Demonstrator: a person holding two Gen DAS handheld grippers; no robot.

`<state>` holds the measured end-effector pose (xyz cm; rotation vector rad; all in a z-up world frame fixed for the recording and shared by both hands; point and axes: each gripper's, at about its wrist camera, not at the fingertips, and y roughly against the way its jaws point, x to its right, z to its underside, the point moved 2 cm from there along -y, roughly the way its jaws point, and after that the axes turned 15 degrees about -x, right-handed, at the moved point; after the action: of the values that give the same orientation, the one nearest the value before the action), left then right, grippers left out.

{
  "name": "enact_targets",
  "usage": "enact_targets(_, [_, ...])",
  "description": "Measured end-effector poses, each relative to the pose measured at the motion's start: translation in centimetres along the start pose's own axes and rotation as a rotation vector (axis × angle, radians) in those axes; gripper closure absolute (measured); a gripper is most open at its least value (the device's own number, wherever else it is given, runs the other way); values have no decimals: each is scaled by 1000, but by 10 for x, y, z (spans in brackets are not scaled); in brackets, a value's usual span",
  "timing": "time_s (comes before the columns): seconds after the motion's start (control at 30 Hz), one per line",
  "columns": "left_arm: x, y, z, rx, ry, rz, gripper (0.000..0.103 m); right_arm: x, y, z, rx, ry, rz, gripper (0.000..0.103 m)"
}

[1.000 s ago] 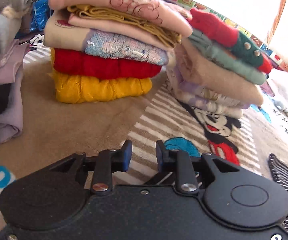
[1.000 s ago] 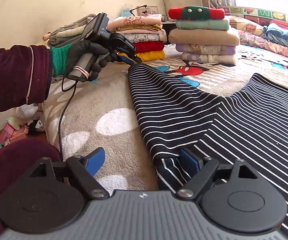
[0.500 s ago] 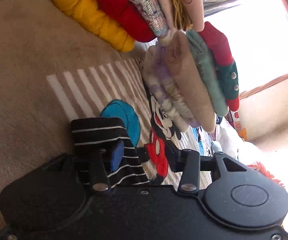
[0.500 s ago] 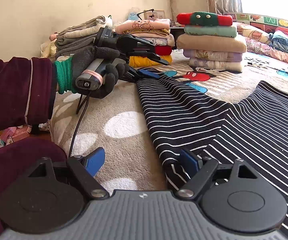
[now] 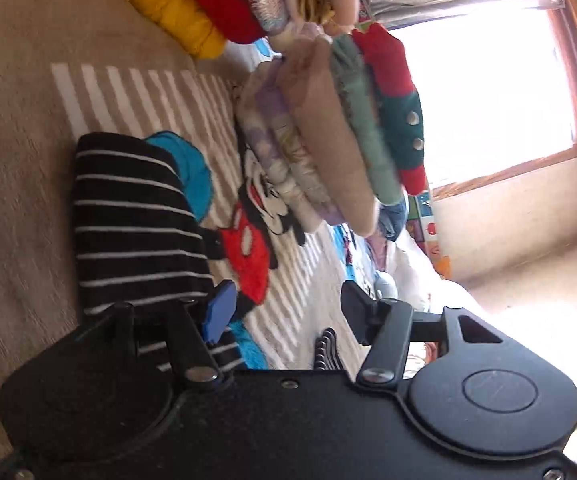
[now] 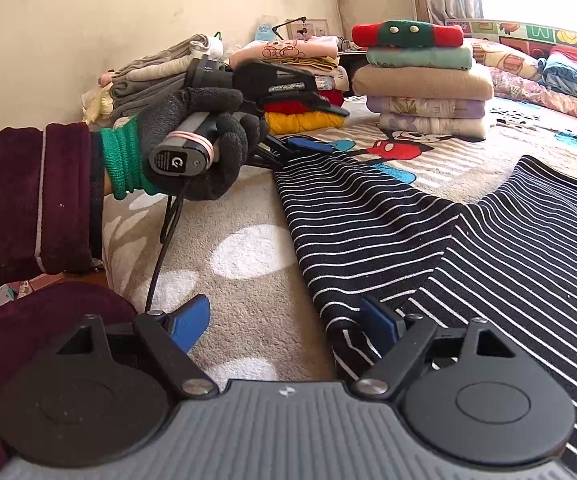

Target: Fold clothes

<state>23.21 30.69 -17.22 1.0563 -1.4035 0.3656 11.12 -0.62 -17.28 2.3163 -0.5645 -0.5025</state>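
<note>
Evidently the left gripper (image 5: 284, 312) is opening its fingers at the striped sleeve (image 6: 352, 216), whose cuff lies past one finger on the bed (image 6: 248, 280). The right gripper (image 6: 288, 322) stands spread, empty, one finger touching the sleeve's near edge. Each should probably pinch an edge fully before folding.

The left claw (image 5: 286, 312) has rolled sideways at the striped sleeve's (image 5: 136, 216) cuff — jaws opening.
</note>
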Motion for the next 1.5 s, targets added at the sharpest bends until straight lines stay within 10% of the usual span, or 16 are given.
enact_targets(0.3, [12,-61,107,-308,-32,41,41,1,1,1,4,-13,-9,22])
enact_targets(0.77, [-37,7,-29,143,93,-94,41,4,-2,0,-12,-20,-20,21])
enact_targets(1.1, [24,-43,84,-235,-132,-189,36,3,4,5,-10,-31,-40,19])
enact_targets(1.2, [24,-34,77,-131,-91,-240,40,1,11,11,-17,-43,-58,19])
enact_targets(1.4, [32,-50,81,-200,-68,-75,33,-1,48,32,42,-89,-41,20])
enact_targets(1.5, [21,-57,94,-199,-50,-135,38,4,72,51,85,-161,-20,20])
